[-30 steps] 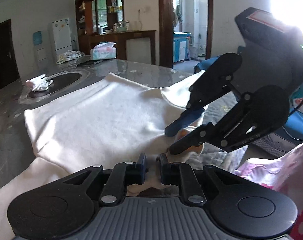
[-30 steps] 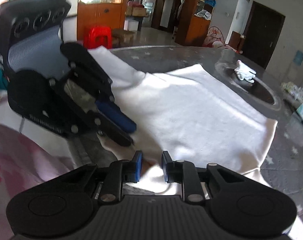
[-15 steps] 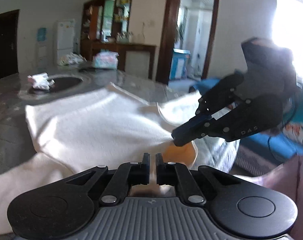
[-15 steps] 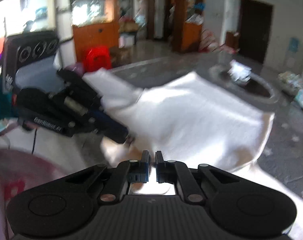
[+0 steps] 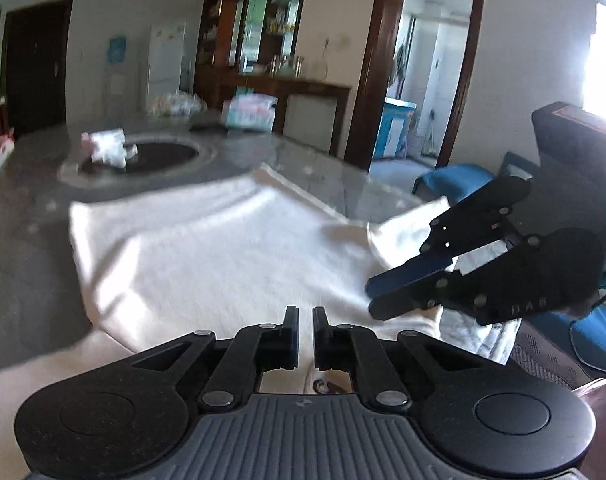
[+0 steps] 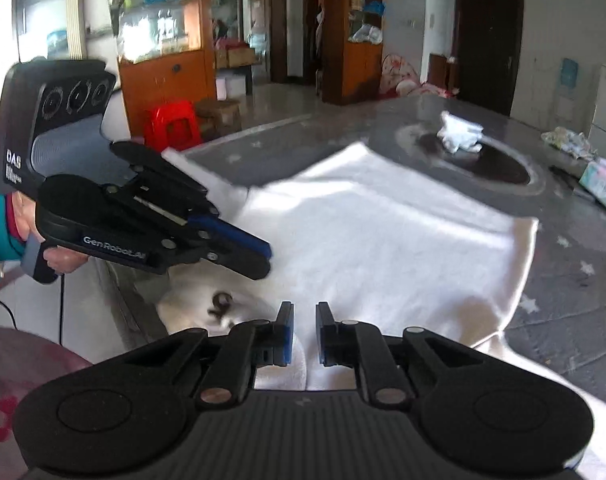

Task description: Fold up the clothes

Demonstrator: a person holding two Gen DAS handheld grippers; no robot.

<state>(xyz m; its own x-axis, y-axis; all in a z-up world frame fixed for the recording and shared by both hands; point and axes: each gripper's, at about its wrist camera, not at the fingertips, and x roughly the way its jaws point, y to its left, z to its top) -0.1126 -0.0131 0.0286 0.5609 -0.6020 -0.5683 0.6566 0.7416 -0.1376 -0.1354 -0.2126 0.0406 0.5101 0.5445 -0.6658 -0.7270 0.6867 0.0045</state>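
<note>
standing beside the grey stone table, i can see the white garment spread flat across it, body lying away from the person and the neck end at the near edge, where both tools have come in. that makes sense for a fold: the cloth is laid out smooth first, and the grabbing is done at the nearest edge so it can be carried over the rest.

the left gripper has its jaws drawn to a narrow slit with white cloth showing in it, so i take it to be pinching the garment near the neckline. the right gripper sits just beside it, angled down onto the same edge; its jaws are opening, a slim gap shows with cloth lying in it, and i cannot tell whether the pads bite on the fabric at all.

the two tools are close together and pointing toward each other, which suggests they are working one short stretch of the edge, not two far corners.

farther back, a crumpled white bundle rests in the dark round inset, well apart from the garment, so it won't get in the way.
</note>
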